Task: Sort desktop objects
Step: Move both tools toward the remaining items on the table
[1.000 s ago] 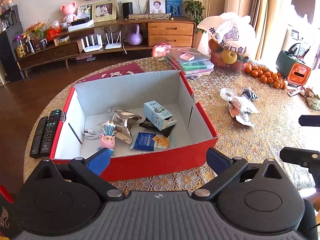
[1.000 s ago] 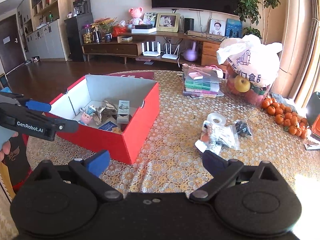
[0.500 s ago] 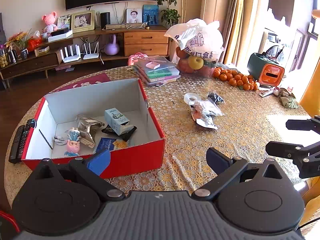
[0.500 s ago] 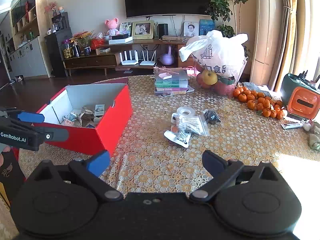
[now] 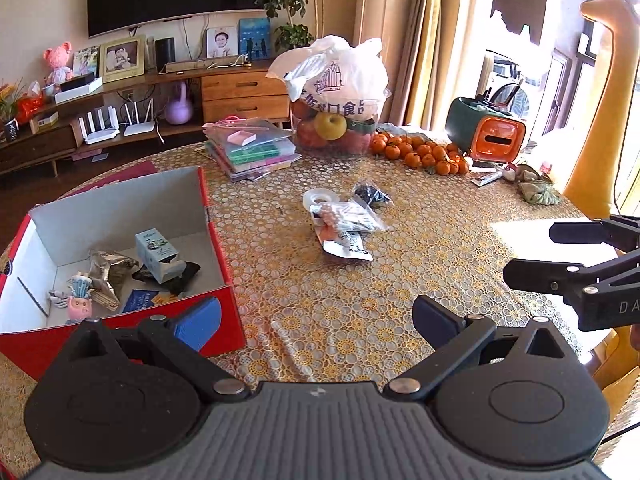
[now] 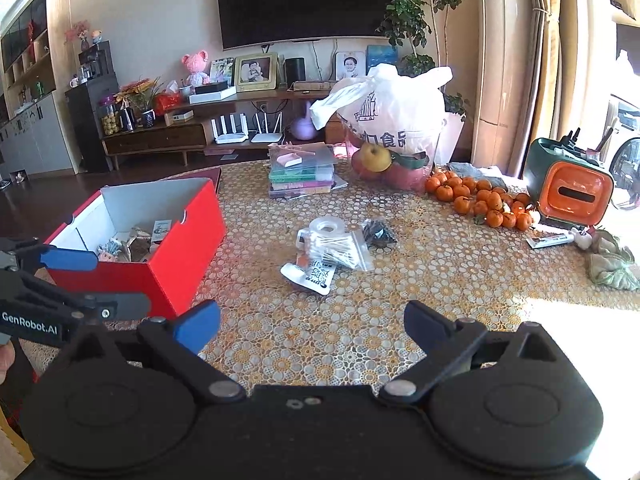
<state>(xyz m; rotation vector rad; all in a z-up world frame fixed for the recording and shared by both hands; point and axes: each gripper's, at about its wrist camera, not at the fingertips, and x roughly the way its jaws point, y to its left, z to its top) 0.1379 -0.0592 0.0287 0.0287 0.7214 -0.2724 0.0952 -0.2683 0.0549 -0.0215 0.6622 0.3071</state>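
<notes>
Hovering low over the near edge of the bench [image 5: 400,280], the left gripper [image 5: 316,316] and right gripper [image 6: 312,320] both have their fingers spread wide, grasping nothing. Just beyond the left one sits the red box [image 5: 120,332], with a small carton [image 5: 154,250] and foil packets inside. Farther out, mid-bench, lie a cotton swab bag [image 6: 340,248], a tape roll [image 6: 328,226] and a sachet [image 6: 314,276], touching. Tangerines [image 6: 480,200] rest beyond.

Red cardboard box [image 5: 218,322]: matt outer faces, plain white paper-like lining. Tabletop [image 5: 400,280]: gold lace-patterned cloth, textured weave. Clear zip bag of cotton swabs [image 6: 340,248]: glossy thin plastic. Crumpled silver foil wrapper [image 5: 108,268]: shiny, creased. White carrier bag [image 6: 384,116]: thin, wrinkled plastic.
</notes>
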